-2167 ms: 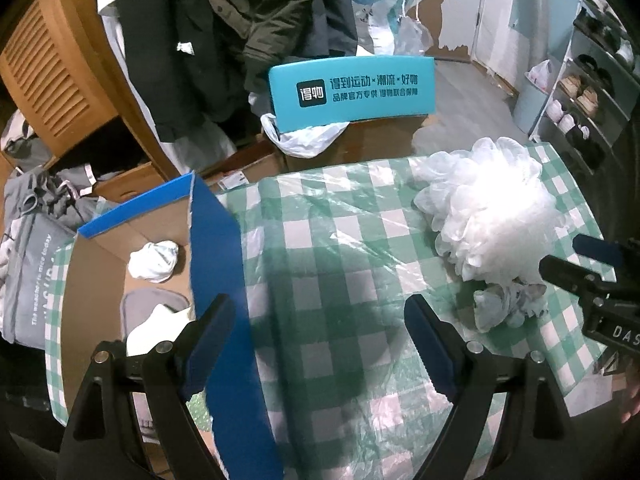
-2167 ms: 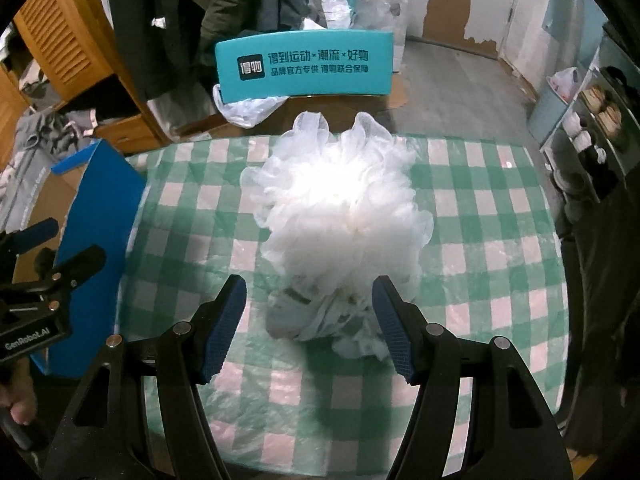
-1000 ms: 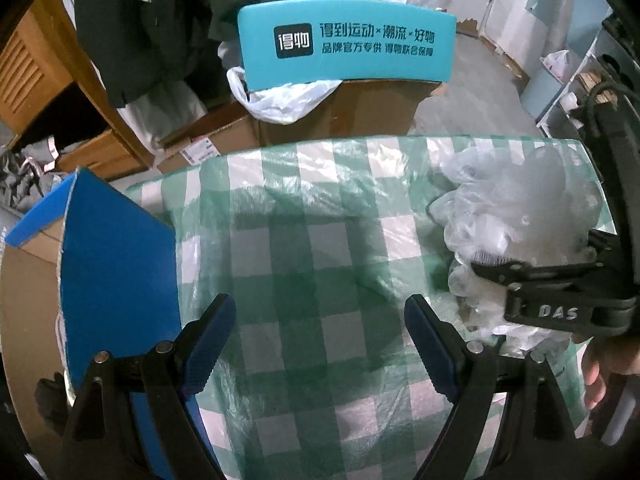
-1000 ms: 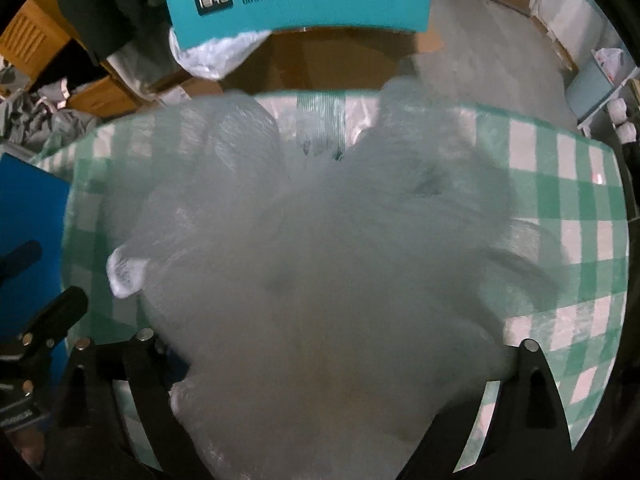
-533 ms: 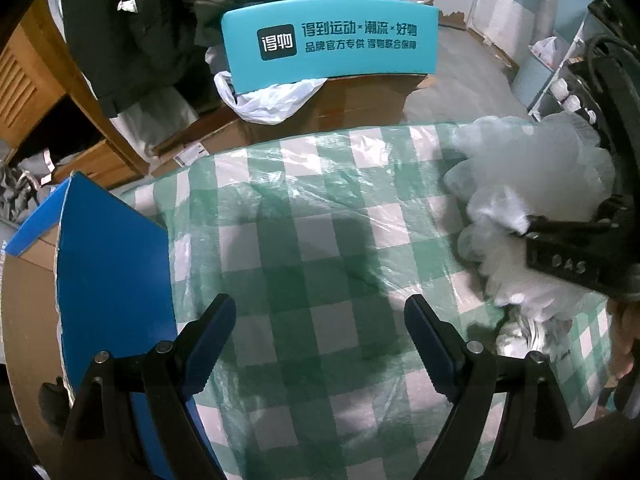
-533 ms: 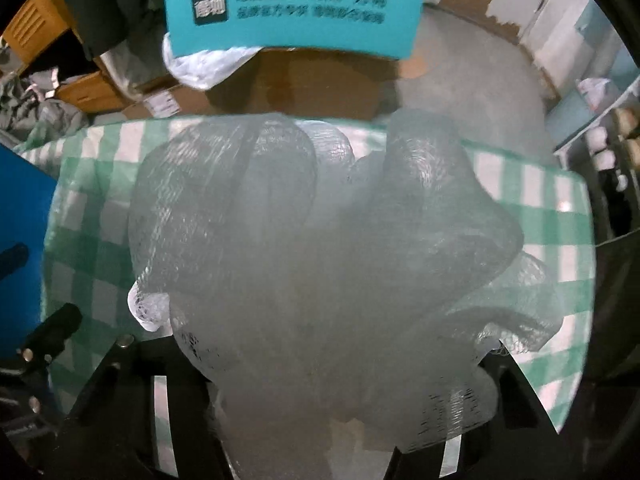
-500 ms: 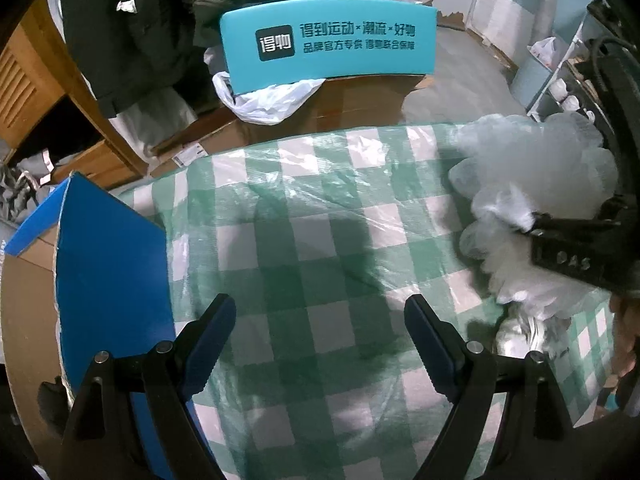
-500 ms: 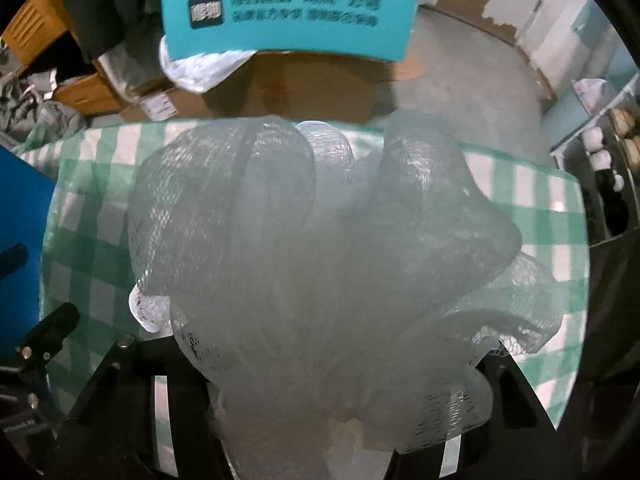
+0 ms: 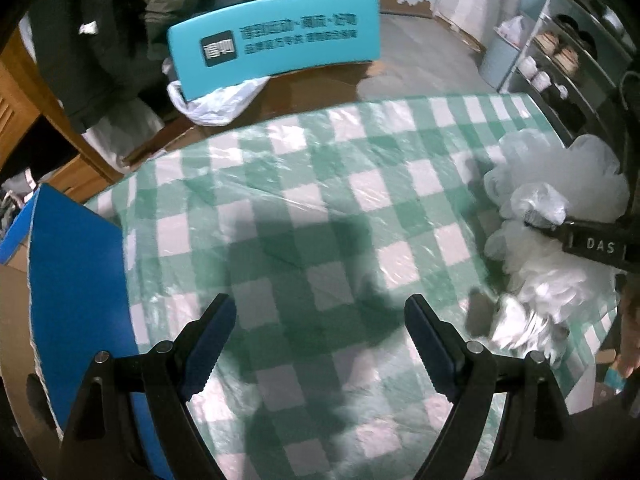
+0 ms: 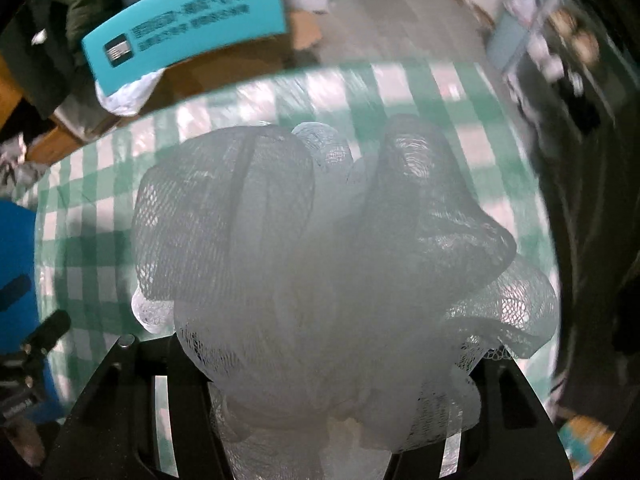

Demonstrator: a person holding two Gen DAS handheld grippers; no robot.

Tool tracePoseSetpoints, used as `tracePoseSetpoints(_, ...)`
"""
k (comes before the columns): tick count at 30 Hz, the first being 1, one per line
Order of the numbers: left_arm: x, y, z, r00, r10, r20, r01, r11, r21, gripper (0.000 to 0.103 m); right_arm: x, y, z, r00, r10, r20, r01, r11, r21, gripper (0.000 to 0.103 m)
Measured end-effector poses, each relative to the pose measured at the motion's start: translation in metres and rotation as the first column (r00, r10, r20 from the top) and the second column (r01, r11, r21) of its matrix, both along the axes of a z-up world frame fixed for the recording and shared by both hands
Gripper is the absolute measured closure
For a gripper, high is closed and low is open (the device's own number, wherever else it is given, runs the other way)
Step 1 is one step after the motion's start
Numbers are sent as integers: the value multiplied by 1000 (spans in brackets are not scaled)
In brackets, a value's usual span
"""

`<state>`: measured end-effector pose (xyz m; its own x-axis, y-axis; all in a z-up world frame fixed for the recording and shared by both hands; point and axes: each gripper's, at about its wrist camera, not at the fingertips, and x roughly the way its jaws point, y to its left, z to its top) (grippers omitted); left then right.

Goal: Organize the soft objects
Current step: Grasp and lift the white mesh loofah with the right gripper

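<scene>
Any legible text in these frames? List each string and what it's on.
"DAS": white letters on the right gripper body, left wrist view.
"得物": dark square logo on the teal box flap.
Two lines of Chinese print beside the logo: too blurred to read.
Label on the left gripper, right wrist view: unreadable.

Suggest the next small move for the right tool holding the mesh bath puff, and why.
Probably carry it left toward the blue-flapped cardboard box: the right tool already grips the mesh bath puff above the checked tablecloth, while the left tool is open and holds nothing.
</scene>
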<state>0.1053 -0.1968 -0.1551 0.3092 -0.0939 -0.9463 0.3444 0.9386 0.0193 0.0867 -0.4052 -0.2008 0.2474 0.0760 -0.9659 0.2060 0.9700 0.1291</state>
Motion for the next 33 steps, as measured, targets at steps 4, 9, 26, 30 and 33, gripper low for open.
tracePoseSetpoints(4, -15, -12, -5, 999, 4, -42, -6, 999, -37, 16, -17, 1, -8, 999, -30, -13, 31, 998, 51, 48)
tracePoseSetpoints(9, -38, -32, -16, 992, -66, -104, 58, 995, -76, 16, -24, 4, -8, 1000, -24, -1, 24, 998, 55, 46)
tracePoseSetpoints(26, -67, -65, -28, 972, -103, -213, 58, 976, -210, 15, -27, 2, -14, 1000, -14, 10, 13, 997, 79, 45)
tracePoseSetpoints(30, -72, -82, -32, 970, -130, -207, 90, 977, -194, 16, -27, 1, -14, 1000, -13, 7, 12, 996, 85, 44)
tracePoseSetpoints(33, -73, -95, -37, 971, -141, -195, 108, 979, -171, 16, -28, 0, -15, 1000, -13, 7, 12, 995, 94, 44)
